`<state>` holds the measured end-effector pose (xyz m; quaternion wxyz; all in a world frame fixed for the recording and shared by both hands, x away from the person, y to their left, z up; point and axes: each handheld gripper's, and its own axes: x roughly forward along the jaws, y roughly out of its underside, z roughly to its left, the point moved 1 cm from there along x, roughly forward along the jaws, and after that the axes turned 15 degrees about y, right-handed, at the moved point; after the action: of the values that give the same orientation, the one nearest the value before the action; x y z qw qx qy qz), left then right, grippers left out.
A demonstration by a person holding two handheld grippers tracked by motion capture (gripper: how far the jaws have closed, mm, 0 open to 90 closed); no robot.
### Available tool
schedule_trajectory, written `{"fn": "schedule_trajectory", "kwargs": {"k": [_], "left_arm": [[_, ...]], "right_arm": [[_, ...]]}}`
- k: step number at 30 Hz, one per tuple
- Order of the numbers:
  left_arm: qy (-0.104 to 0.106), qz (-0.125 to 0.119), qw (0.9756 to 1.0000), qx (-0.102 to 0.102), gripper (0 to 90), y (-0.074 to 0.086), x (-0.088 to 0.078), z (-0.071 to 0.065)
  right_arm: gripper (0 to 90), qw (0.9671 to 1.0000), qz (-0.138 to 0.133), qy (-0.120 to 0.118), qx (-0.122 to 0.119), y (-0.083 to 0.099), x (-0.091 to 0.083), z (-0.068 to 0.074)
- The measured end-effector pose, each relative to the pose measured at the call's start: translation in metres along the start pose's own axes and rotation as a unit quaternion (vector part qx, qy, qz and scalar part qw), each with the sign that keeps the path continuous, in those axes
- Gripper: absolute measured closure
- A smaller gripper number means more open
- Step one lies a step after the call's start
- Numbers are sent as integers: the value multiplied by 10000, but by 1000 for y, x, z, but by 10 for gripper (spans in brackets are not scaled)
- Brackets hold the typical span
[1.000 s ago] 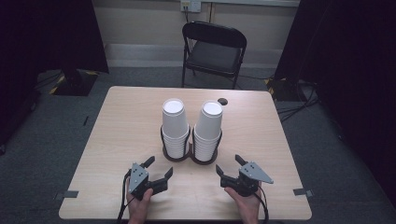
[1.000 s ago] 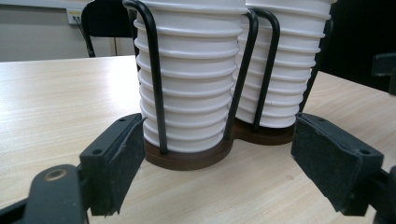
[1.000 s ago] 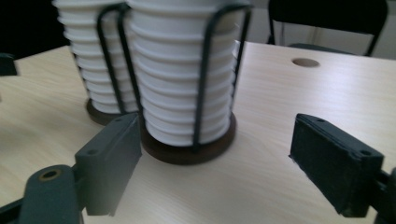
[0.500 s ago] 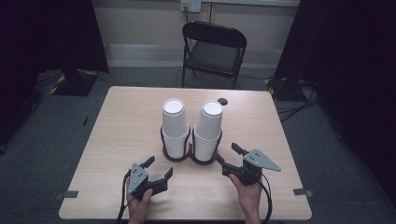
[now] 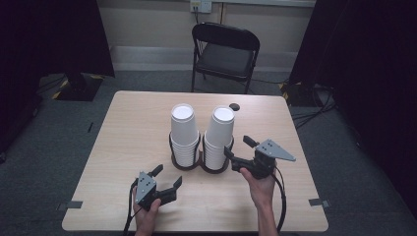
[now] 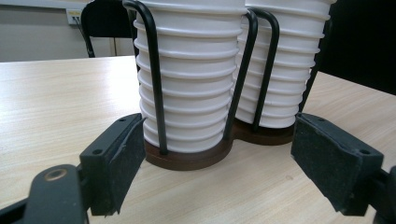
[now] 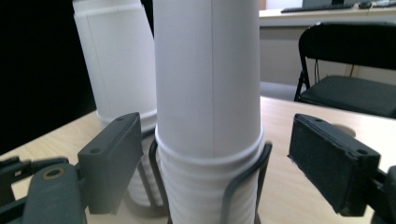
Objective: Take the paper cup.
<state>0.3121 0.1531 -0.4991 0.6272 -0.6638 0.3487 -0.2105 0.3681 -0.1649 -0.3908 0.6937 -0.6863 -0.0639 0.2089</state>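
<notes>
Right gripper (image 5: 238, 146), fingers just opening with nothing between them, is facing the right cup stack (image 5: 218, 137); left gripper (image 5: 167, 177) is resting on the tabletop (image 5: 128, 128), fingers spread.

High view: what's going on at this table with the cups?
A person holds a gripper in each hand before two stacks of white paper cups in a black wire holder on the wooden table. The right gripper is raised beside the right cup stack, its jaws just opening either side of the stack without touching it. The left gripper sits open low near the table, facing the left cup stack. Nothing is gripped.
</notes>
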Motion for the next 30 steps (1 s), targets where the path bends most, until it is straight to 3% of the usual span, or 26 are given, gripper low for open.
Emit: {"fn": "schedule_trajectory", "kwargs": {"k": [2, 13, 30], "left_arm": [[5, -7, 10000, -12, 176, 0, 0, 0], [13, -15, 10000, -7, 177, 0, 0, 0], [23, -56, 10000, -42, 176, 0, 0, 0]], "right_arm": [[134, 10000, -68, -28, 5, -6, 3, 0], [132, 9996, -158, -224, -54, -33, 24, 5], [130, 9994, 29, -296, -204, -37, 62, 15]]}}
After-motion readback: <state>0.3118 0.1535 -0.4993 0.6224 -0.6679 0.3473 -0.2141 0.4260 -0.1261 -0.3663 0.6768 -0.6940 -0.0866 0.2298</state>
